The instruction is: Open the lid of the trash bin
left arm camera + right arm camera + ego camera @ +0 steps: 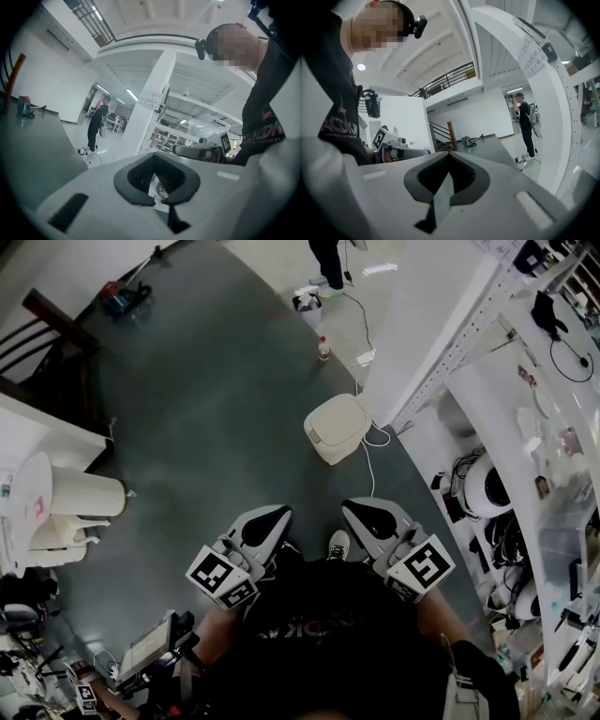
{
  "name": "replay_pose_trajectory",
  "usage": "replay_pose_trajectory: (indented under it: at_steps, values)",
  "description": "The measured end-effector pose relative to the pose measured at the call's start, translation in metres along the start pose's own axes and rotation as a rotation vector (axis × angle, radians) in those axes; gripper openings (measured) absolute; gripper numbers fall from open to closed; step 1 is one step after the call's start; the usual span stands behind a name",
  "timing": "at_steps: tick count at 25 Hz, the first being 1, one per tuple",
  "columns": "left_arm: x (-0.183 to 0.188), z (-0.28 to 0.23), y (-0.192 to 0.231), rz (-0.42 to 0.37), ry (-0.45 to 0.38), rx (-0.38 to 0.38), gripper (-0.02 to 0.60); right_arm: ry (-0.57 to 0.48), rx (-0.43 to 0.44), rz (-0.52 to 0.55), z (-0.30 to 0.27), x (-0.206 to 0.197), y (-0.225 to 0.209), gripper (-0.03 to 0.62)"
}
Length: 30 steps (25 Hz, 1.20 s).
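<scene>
The trash bin (337, 427) is a cream box with rounded corners. It stands on the grey floor beside the foot of a white pillar, and its lid lies flat and closed. Both grippers are held close to the person's body, well short of the bin and pointing towards it. My left gripper (279, 512) is shut with nothing in it, and so is my right gripper (353, 506). In the left gripper view the jaws (161, 200) meet with nothing between them. The right gripper view shows its jaws (444, 186) closed the same way. Neither gripper view shows the bin.
A white cable (367, 460) runs along the floor from the bin's right side. The white pillar (422, 324) and cluttered shelves (525, 484) line the right. A ribbed white container (84, 493) lies at the left. A small bottle (323, 348) and another person (328, 263) are farther off.
</scene>
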State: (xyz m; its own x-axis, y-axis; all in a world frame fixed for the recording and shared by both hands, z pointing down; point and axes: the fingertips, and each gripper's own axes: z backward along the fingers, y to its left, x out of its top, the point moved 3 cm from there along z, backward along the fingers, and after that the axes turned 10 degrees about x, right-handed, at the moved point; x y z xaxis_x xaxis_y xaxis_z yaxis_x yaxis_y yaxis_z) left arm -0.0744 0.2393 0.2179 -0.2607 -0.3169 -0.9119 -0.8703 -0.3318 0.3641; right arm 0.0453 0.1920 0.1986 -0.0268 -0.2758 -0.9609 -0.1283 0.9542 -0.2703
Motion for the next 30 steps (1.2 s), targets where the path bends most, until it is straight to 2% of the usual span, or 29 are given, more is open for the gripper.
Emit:
replay_pose_trajectory:
  at_steps: [6,14,22,30]
  values:
    - [-0.004,-0.009,0.009,0.068,0.006,0.028,0.002,-0.016,-0.018,-0.006,0.013,-0.002,-0.013,0.008]
    - [-0.014,-0.034,0.022,0.108,0.022,0.092,0.002,-0.036,-0.033,-0.029,0.042,-0.006,-0.04,0.008]
    - [-0.029,-0.069,0.036,0.087,0.08,0.137,0.002,-0.017,-0.053,-0.044,0.064,-0.014,-0.065,0.008]
    - [-0.051,-0.105,0.076,0.072,0.169,0.12,0.002,-0.037,-0.118,-0.066,0.06,-0.015,-0.087,0.008]
